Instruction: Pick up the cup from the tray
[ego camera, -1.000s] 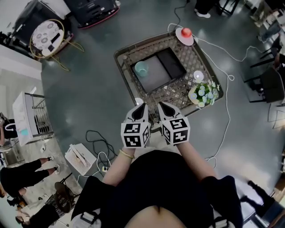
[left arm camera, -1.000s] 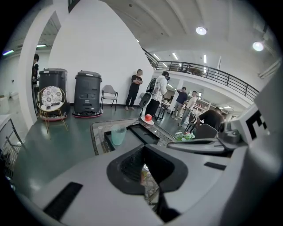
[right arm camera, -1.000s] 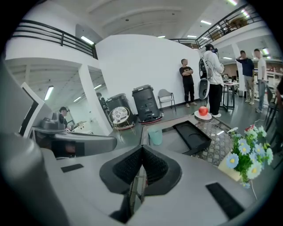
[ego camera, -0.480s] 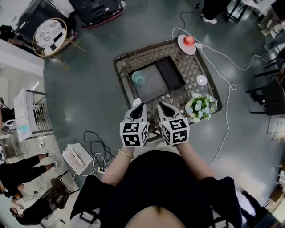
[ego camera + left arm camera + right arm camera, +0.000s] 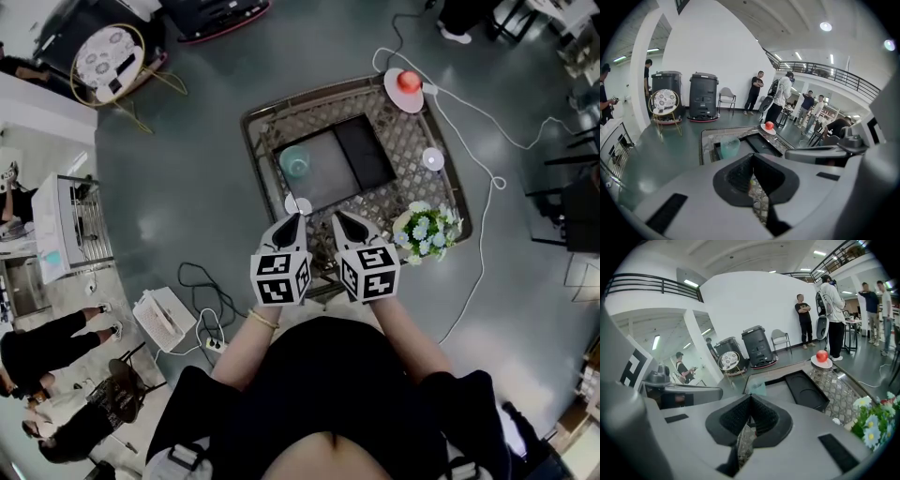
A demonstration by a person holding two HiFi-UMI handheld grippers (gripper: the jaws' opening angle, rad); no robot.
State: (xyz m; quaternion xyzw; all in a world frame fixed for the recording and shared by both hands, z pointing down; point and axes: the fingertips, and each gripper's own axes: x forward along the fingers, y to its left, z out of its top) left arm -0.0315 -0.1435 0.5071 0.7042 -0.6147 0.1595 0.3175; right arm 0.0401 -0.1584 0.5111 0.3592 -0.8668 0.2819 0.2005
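The left tool (image 5: 293,221) and the right tool (image 5: 342,220) hang side by side over the near edge of the desk (image 5: 251,141), close to each other but not touching. Both point forward and down toward the desk. In the left gripper view the jaws of the left tool (image 5: 752,159) are pressed together and nothing is between them. In the right gripper view the right tool (image 5: 750,399) shows the same: jaws pressed together, empty.

The desk is low, with a lattice top and a raised rim. The tray (image 5: 328,178) lies in the middle of the desk; its left part is grey and its right part is black. The cup (image 5: 295,162), pale green and see-through, stands upright on the grey part, at the tray's far left corner, well apart from both tools. It shows also in the left gripper view (image 5: 730,146), beyond the jaws.

A red apple (image 5: 409,81) lies on a white plate (image 5: 396,92) at the far right corner of the desk. A bunch of flowers (image 5: 424,230) stands at the near right corner. A small white disc (image 5: 432,158) lies near the right edge, between the plate and the flowers.
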